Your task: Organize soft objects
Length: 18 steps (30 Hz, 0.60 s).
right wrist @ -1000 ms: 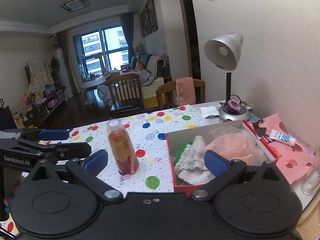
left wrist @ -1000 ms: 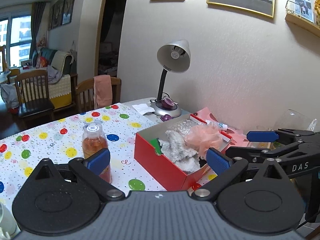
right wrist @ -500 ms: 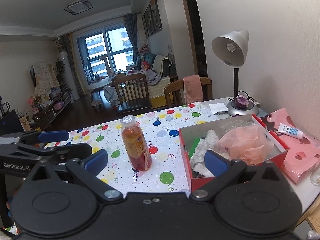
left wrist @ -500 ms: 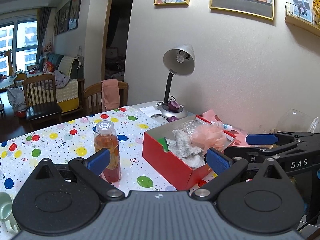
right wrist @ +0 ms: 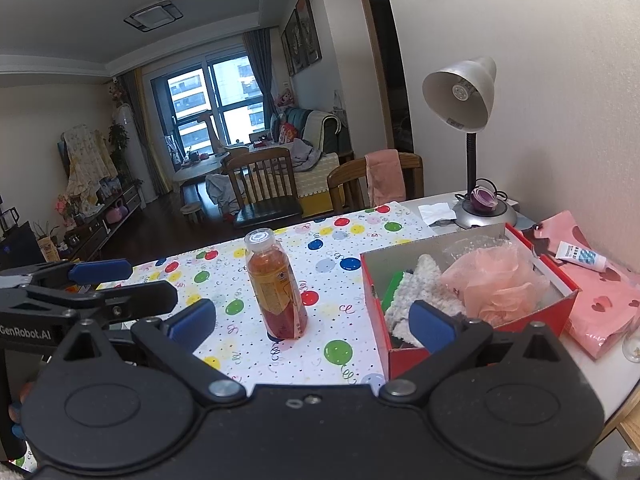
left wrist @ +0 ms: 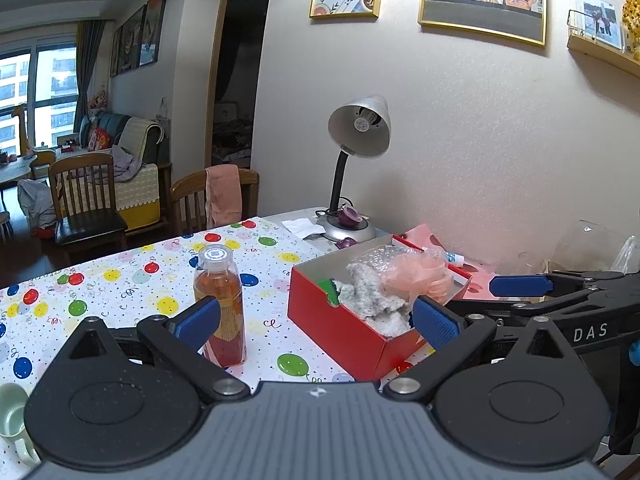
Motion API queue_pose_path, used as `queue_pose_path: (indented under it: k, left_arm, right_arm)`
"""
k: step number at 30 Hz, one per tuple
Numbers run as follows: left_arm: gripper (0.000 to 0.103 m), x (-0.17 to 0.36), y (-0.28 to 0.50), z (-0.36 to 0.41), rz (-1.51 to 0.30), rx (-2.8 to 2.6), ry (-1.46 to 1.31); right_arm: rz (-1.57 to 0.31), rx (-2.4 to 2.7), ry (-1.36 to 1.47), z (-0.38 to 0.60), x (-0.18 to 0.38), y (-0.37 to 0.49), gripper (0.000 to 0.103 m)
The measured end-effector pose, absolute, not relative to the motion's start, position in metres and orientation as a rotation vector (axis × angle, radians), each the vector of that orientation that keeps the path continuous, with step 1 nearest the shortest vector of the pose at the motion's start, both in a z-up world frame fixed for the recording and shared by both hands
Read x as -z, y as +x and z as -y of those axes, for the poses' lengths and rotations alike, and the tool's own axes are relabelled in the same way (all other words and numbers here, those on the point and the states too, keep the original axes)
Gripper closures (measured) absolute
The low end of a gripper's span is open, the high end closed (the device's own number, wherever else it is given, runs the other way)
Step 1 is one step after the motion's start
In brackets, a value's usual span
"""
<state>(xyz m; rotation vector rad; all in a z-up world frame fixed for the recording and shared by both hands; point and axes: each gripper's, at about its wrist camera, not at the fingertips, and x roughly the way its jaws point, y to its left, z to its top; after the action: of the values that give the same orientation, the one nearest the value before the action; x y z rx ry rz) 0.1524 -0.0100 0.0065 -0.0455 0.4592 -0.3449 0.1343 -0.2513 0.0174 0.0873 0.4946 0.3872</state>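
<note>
Left gripper [left wrist: 316,322] and right gripper [right wrist: 312,320]: fingers spread apart, both empty. Red box [right wrist: 400,354] at frame right holds pink mesh puff [right wrist: 496,280] and white fluffy cloth [right wrist: 416,284]; bottle [right wrist: 276,284] upright at centre.

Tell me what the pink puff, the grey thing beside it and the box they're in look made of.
Pink puff: gathered nylon-like mesh, sheer and ruffled. Grey thing: fuzzy knit or chenille, nubby pile; exact fabric unclear. Red box: cardboard, glossy red outside, plain grey inside.

At frame centre, open tablecloth [right wrist: 340,276] separates the bottle [right wrist: 276,284] from the red box [right wrist: 472,308]. The lamp [right wrist: 468,140] blocks the upper right; soft items fill the box.
</note>
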Motion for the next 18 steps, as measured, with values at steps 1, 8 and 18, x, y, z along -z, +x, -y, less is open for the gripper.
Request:
queue_pose_path:
  k: [1, 8, 18]
  left_arm:
    - [0.0, -0.006, 0.152, 0.01, -0.461, 0.345, -0.047]
    - [0.0, -0.007, 0.15, 0.008, -0.454, 0.35, -0.047]
    - [0.0, -0.006, 0.15, 0.01, -0.452, 0.346, -0.038]
  right_arm:
    - [-0.494, -0.387, 0.087, 0.252, -0.017, 0.135, 0.0]
    - [-0.48, -0.372, 0.086, 0.249, -0.018, 0.13, 0.0]
    - [-0.462, -0.338, 0.09, 0.248, -0.019, 0.124, 0.0]
